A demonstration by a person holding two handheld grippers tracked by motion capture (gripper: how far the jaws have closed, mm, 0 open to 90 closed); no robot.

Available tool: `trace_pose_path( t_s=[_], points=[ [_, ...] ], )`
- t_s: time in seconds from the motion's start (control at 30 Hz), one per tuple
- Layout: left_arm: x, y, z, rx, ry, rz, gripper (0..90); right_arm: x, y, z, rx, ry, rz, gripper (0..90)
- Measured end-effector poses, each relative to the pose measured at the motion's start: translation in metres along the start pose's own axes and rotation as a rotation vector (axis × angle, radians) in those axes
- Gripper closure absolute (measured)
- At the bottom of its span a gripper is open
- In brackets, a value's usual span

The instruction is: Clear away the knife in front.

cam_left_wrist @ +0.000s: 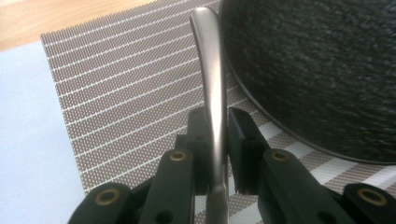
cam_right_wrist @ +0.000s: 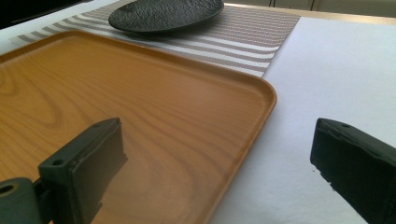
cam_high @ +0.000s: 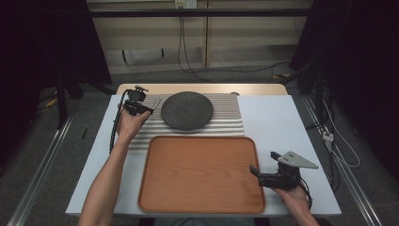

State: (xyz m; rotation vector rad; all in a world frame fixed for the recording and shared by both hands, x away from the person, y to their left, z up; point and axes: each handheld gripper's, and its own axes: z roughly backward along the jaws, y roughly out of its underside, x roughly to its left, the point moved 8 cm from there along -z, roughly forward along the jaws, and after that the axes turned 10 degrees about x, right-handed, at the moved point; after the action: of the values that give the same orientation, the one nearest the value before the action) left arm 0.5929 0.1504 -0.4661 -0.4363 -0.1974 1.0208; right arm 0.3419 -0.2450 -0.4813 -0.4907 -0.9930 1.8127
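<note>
A slim metal utensil handle [cam_left_wrist: 211,79] stands between the jaws of my left gripper [cam_left_wrist: 215,140], which is shut on it just above the striped placemat [cam_left_wrist: 130,93]. In the high view that left gripper [cam_high: 141,109] hovers at the mat's left side with the utensil [cam_high: 155,103] beside the dark round plate [cam_high: 187,110]. The plate's [cam_left_wrist: 317,70] rim lies close to the handle's right. My right gripper [cam_high: 263,175] rests open at the right edge of the wooden tray [cam_high: 202,179], one jaw over the tray [cam_right_wrist: 140,112] and one over the white table.
The white table surface [cam_high: 277,122] stretches to the right of the mat and tray. A bare wooden strip [cam_high: 202,88] runs along the far table edge. Cables hang on the wall and floor beyond.
</note>
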Motion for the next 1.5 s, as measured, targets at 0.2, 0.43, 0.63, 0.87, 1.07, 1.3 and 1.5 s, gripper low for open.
trace_pose_path(
  t_s=[0.2,0.43,0.63,0.87,1.07,1.3,1.5],
  points=[
    [-0.007,-0.002,0.012,-0.021,0.001,-0.011,80.1,0.0,0.0,0.0,-0.002,-0.001,0.0,2.7],
    [-0.015,-0.002,0.023,-0.045,0.001,-0.036,80.1,0.0,0.0,0.0,0.001,-0.001,0.003,2.7],
    [-0.025,-0.003,0.029,-0.061,0.003,-0.057,80.0,0.0,0.0,-0.001,0.0,0.001,0.004,2.7],
    [-0.044,0.002,0.037,-0.066,-0.007,-0.113,80.0,0.0,0.0,0.0,0.001,0.001,0.0,2.7],
    [-0.051,0.008,0.042,-0.065,-0.01,-0.139,80.1,0.0,0.0,0.0,0.001,0.003,0.001,2.7],
    [-0.061,0.016,0.044,-0.067,-0.005,-0.16,80.0,0.0,0.001,-0.001,0.005,0.0,0.002,2.7],
    [-0.07,0.02,0.046,-0.077,0.016,-0.174,80.1,0.0,0.0,-0.001,0.001,0.0,0.001,2.7]
  ],
)
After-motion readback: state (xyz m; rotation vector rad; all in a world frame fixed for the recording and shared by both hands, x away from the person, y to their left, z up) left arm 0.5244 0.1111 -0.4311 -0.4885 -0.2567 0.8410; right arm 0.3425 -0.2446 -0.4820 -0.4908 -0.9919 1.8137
